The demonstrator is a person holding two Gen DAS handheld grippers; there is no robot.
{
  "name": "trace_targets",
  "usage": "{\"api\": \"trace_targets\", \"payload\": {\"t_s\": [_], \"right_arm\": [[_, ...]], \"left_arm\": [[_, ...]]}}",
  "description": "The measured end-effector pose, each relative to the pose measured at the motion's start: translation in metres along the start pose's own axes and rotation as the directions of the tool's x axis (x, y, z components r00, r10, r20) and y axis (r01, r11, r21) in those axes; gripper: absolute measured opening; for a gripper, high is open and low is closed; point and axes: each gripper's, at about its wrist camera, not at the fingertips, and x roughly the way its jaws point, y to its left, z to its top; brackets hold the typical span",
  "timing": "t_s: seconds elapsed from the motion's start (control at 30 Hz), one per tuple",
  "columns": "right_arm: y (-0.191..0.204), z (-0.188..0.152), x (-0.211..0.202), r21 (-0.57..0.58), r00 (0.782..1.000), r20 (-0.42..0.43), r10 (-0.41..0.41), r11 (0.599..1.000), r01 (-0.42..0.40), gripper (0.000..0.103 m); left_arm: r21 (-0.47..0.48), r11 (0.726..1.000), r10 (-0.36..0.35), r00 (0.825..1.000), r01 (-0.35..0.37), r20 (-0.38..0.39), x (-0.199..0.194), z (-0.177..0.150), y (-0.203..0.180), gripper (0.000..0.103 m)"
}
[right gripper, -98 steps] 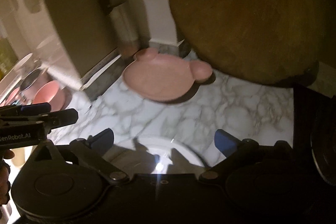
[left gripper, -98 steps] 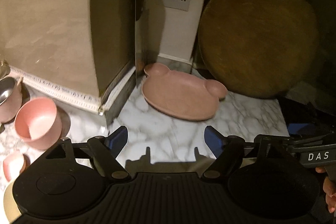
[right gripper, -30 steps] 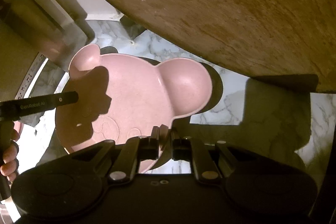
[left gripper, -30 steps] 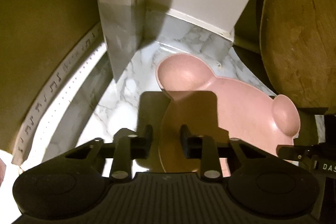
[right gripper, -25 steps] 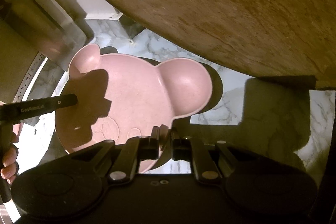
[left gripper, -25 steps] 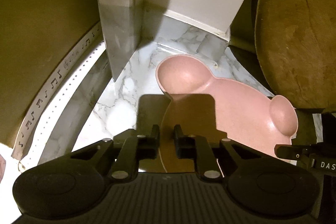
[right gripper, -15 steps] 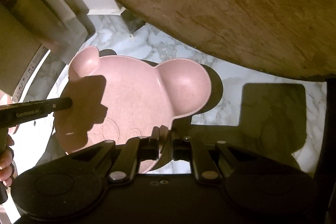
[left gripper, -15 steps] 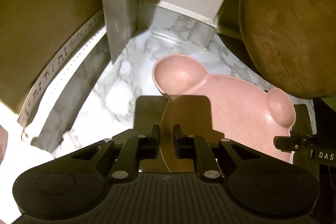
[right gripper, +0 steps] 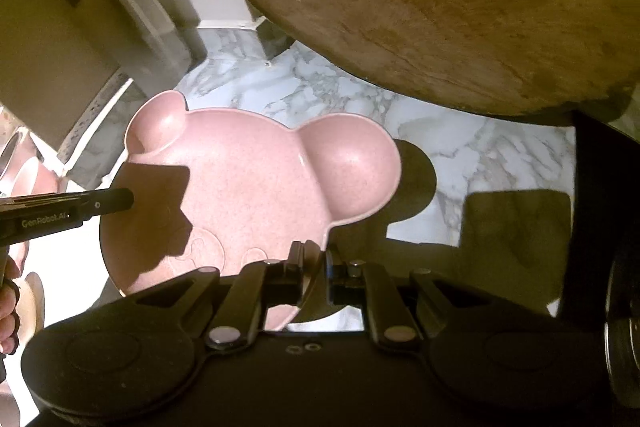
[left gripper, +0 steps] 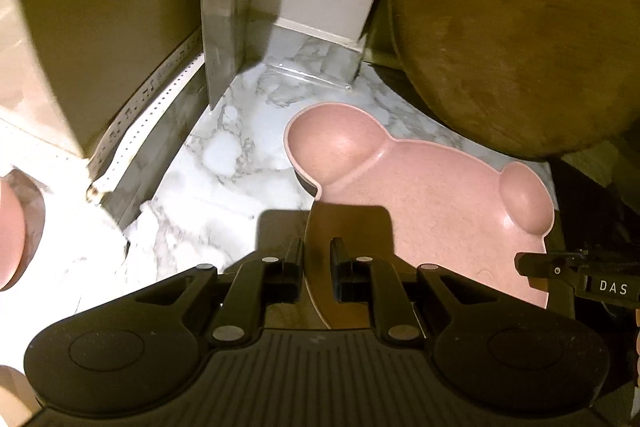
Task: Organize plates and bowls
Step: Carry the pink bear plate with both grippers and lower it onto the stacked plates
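1. Between the jaws of the left gripper [left gripper: 317,265] sits the near-left rim of the pink bear-shaped plate [left gripper: 432,203]; the jaws are almost closed and the pads press on the rim, so this gripper clamps the plate.
2. On the other side, the right gripper [right gripper: 314,267] is also nearly closed, and it pinches the near-right rim of the same plate [right gripper: 248,195], just below the right ear.
3. In the right wrist view the plate throws a clear shadow on the marble counter [right gripper: 452,139], so I judge it is lifted and carried by both grippers together, not resting.
4. Behind the plate a big round wooden board [left gripper: 520,27] leans at the back, well above the plate's far edge. A box with a music-note strip [left gripper: 100,27] stands to the left.
5. At the left edge of the left wrist view, part of a pink bowl [left gripper: 12,231] is visible.
6. The step in hand looks like moving the plate to where the other dishes are kept.
7. The next move needs both hands to travel at the same pace and keep the plate level; if one hand goes faster, the thin rim can slip out of a grip.
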Motion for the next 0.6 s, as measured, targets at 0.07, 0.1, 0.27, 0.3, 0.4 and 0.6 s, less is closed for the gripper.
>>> {"api": "trace_targets", "payload": {"t_s": [0.07,0.1,0.27,0.3,0.4,0.6], "right_arm": [[0.004,-0.007,-0.009,0.0,1.0,0.009,-0.004,1.0,0.004,0.009],[0.006,-0.01,-0.013,0.0,1.0,0.013,-0.005,1.0,0.005,0.009],[0.011,-0.028,-0.033,0.011,1.0,0.029,-0.01,1.0,0.01,0.009],[0.012,-0.032,-0.036,0.013,0.999,0.03,-0.012,1.0,0.012,0.009],[0.015,-0.043,-0.044,0.02,0.999,0.031,-0.018,1.0,0.017,0.009],[0.019,-0.066,-0.054,0.031,0.999,0.027,-0.028,0.999,0.027,0.009]], "left_arm": [[0.008,1.0,-0.006,1.0,0.006,0.006,-0.011,-0.006,-0.002,0.013],[0.01,1.0,-0.01,1.0,0.01,0.007,-0.015,-0.008,-0.003,0.013],[0.032,0.999,-0.02,1.0,0.02,0.002,-0.035,-0.026,-0.009,0.013],[0.035,0.999,-0.023,1.0,0.023,-0.001,-0.039,-0.03,-0.009,0.013],[0.05,0.998,-0.033,0.999,0.033,-0.006,-0.049,-0.04,-0.012,0.013],[0.064,0.997,-0.047,0.999,0.049,-0.019,-0.067,-0.062,-0.016,0.013]]}}
